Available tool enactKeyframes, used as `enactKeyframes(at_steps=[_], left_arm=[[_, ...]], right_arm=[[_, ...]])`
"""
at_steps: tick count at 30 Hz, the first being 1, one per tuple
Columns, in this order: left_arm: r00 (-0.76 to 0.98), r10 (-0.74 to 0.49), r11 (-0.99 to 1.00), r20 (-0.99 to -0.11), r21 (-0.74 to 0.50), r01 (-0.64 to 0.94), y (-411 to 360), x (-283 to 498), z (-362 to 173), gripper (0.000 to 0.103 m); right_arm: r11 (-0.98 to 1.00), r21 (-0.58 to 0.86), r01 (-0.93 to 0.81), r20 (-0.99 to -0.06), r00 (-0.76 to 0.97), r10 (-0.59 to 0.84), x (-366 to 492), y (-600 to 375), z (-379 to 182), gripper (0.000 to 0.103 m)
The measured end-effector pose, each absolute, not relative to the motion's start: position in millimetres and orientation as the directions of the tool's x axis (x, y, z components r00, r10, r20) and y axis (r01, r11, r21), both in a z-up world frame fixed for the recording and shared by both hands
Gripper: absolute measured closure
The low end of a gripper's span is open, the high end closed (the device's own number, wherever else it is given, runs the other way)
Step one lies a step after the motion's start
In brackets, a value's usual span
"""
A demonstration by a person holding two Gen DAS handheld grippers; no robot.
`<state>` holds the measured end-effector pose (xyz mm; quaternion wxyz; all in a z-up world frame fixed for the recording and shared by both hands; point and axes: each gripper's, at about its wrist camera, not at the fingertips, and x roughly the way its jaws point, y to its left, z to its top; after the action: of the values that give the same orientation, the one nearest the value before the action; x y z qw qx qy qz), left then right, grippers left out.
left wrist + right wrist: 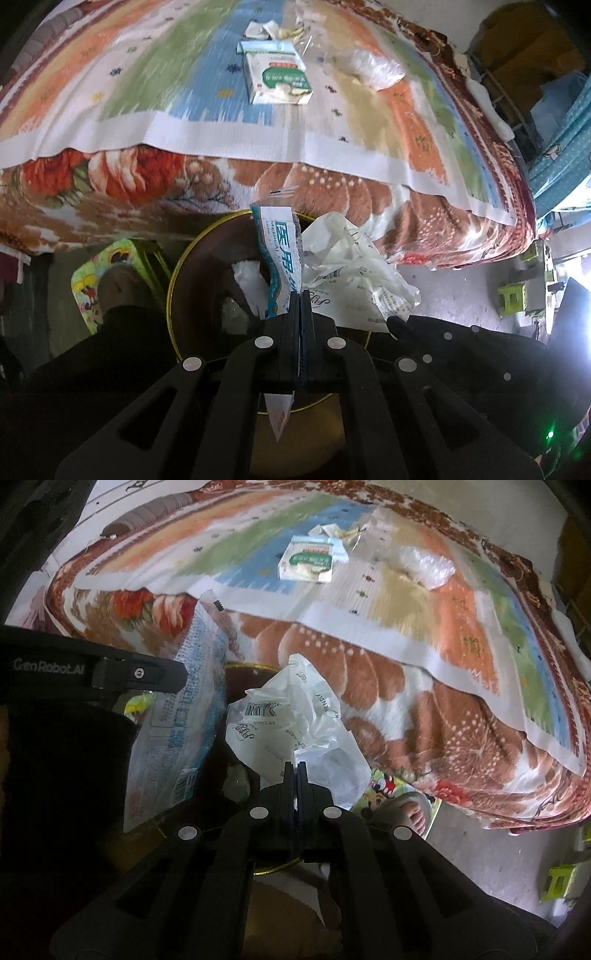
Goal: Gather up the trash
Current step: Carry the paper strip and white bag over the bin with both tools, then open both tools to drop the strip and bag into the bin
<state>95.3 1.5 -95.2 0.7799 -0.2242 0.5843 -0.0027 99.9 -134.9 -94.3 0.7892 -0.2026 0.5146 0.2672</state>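
Left gripper [300,295] clamps a pouch [280,254]; right gripper [295,766] clamps a wrapper [295,720], both over the bin [177,280]. At twelve o'clock, a carton [275,79] and plastic [373,68] remain on the bed [406,140].

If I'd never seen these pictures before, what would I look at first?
Probably the bright striped blanket across the bed, with a white and green box lying on it. Then the two grippers above the brown bin: the left gripper pinches a blue and white wrapper, and the right gripper pinches a crumpled white bag.
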Motion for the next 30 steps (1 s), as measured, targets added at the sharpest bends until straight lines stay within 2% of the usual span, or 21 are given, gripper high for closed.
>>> enactKeyframes(at_steps=[2, 5, 6, 8, 9, 12, 17, 21, 24, 26, 27, 30], left_arm=[[0.304, -0.275, 0.895, -0.912, -0.358, -0.266, 0, 96, -99, 0.103], [0.296, -0.269, 0.892, -0.917, -0.353, -0.282, 2, 98, -103, 0.101], [0.296, -0.268, 0.89, -0.917, -0.353, -0.288, 2, 99, -104, 0.098], [0.297, -0.269, 0.886, -0.916, -0.356, -0.296, 4, 100, -104, 0.086], [0.303, -0.267, 0.884, -0.915, -0.357, -0.3, 5, 100, -103, 0.084], [0.321, -0.269, 0.878, -0.908, -0.368, -0.306, 8, 101, -100, 0.076], [0.359, -0.27, 0.857, -0.893, -0.393, -0.334, 23, 105, -92, 0.069], [0.374, -0.208, 0.866, -0.904, -0.348, -0.359, 37, 114, -84, 0.064], [0.393, -0.173, 0.877, -0.903, -0.323, -0.356, 48, 121, -72, 0.059], [0.412, -0.164, 0.875, -0.896, -0.325, -0.36, 56, 125, -64, 0.05], [0.421, -0.169, 0.869, -0.891, -0.336, -0.362, 61, 127, -62, 0.048], [0.44, -0.174, 0.852, -0.881, -0.359, -0.381, 75, 134, -56, 0.046]], right_arm=[[0.78, -0.04, -0.624, -0.924, 0.32, 0.209, 102, -135, -96, 0.101], [0.791, -0.023, -0.611, -0.932, 0.299, 0.204, 106, -137, -99, 0.085], [0.794, -0.016, -0.608, -0.934, 0.292, 0.205, 107, -137, -101, 0.08], [0.799, 0.004, -0.602, -0.937, 0.276, 0.212, 109, -137, -102, 0.079], [0.802, 0.013, -0.598, -0.937, 0.273, 0.218, 110, -138, -103, 0.079], [0.81, 0.033, -0.585, -0.932, 0.275, 0.237, 113, -139, -100, 0.064], [0.817, 0.073, -0.572, -0.922, 0.274, 0.274, 118, -141, -94, 0.062], [0.824, 0.11, -0.557, -0.911, 0.276, 0.308, 124, -143, -89, 0.053], [0.829, 0.133, -0.543, -0.901, 0.283, 0.329, 130, -143, -84, 0.053], [0.833, 0.136, -0.536, -0.89, 0.303, 0.341, 134, -143, -79, 0.049], [0.835, 0.133, -0.535, -0.885, 0.314, 0.342, 136, -143, -76, 0.045], [0.835, 0.141, -0.531, -0.872, 0.332, 0.358, 143, -142, -69, 0.041]])
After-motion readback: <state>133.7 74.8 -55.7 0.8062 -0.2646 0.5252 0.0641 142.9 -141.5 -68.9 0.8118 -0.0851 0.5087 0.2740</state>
